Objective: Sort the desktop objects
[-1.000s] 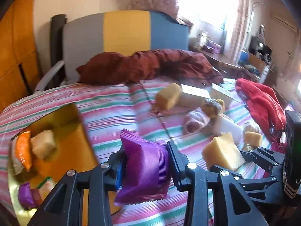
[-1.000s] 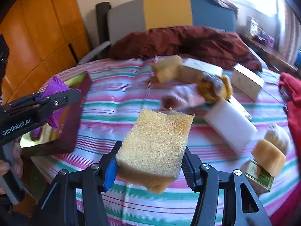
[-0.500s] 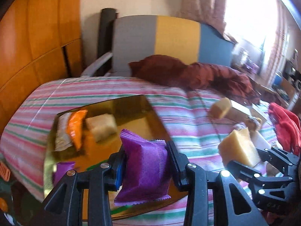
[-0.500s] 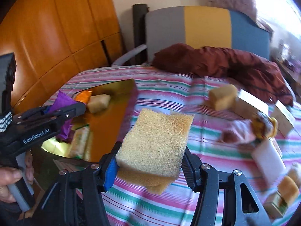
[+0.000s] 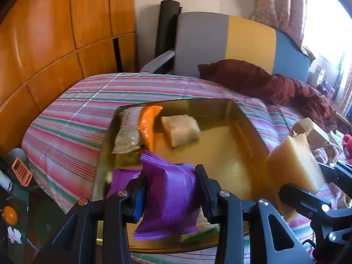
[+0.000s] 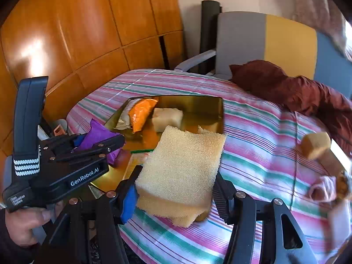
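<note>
My left gripper [image 5: 170, 194] is shut on a purple snack packet [image 5: 168, 200], held above the near part of a shiny gold tray [image 5: 242, 118]. In the right wrist view that same left gripper [image 6: 103, 145] shows at the left with the purple packet [image 6: 99, 134]. My right gripper [image 6: 176, 194] is shut on a yellow sponge block [image 6: 182, 171], just right of the gold tray [image 6: 215, 105]. The sponge [image 5: 297, 165] also shows at the right of the left wrist view. Inside the tray lie an orange packet [image 5: 148, 123], a grey packet [image 5: 128, 132], a pale wrapped block [image 5: 180, 129] and another purple packet [image 5: 123, 180].
The tray sits on a striped tablecloth [image 6: 264, 132]. More sponges [image 6: 316, 145] and wrapped items [image 6: 323, 189] lie to the right. A dark red cloth [image 6: 286, 88] and a chair [image 6: 264, 39] are at the back. A wooden wall [image 6: 88, 33] stands at the left.
Both grippers have swung left from the cluttered right side of the table to the gold tray. Each still holds its item, the purple packet and the sponge.
</note>
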{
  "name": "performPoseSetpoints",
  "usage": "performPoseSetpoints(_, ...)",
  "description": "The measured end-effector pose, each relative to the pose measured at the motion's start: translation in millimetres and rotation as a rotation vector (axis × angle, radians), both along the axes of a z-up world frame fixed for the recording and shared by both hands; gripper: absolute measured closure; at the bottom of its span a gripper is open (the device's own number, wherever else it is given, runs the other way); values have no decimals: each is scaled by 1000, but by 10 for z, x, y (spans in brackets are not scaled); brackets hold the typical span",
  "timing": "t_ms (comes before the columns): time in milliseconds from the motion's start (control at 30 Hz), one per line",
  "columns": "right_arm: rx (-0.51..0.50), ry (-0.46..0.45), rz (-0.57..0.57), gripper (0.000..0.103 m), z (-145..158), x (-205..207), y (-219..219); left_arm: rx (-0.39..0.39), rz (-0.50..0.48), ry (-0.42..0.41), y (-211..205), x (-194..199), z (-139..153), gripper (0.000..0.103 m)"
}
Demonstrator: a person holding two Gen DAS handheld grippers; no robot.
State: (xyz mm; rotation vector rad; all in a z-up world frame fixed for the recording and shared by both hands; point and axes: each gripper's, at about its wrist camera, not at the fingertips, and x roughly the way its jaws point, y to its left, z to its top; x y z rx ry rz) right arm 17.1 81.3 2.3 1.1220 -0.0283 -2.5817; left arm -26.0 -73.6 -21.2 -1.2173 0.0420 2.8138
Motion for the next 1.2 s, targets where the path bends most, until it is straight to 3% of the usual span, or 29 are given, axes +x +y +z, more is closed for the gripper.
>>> performPoseSetpoints(400,17,-25,-13,43,-87,-294,-165,-6,71,-29,-217,-91,-133,62)
performPoseSetpoints(533,12,-39,-27,40,-140,-340,-183,-9,97,-34,-256,-99,-146,45)
performPoseSetpoints(733,-7,-60,-40,37,-213,-402,-177,3,123,-45,-350,-79,-155,43)
performPoseSetpoints(800,-20,-67,-39,33,-213,-392,-162,8,132,-46,-385,-65,-154,43)
performPoseSetpoints(867,-46,-73,-37,19,-214,-382,-139,15,143,-48,-430,-53,-154,43)
performPoseSetpoints(933,-78,-69,-18,12,-203,-353,-127,13,158,-50,-472,-38,-155,42)
performPoseSetpoints(1067,-74,-56,-31,12,-177,-295,-104,33,163,-44,-532,-2,-132,41)
performPoseSetpoints(1200,-85,-47,-68,12,-131,-171,16,118,167,0,-648,78,-41,30)
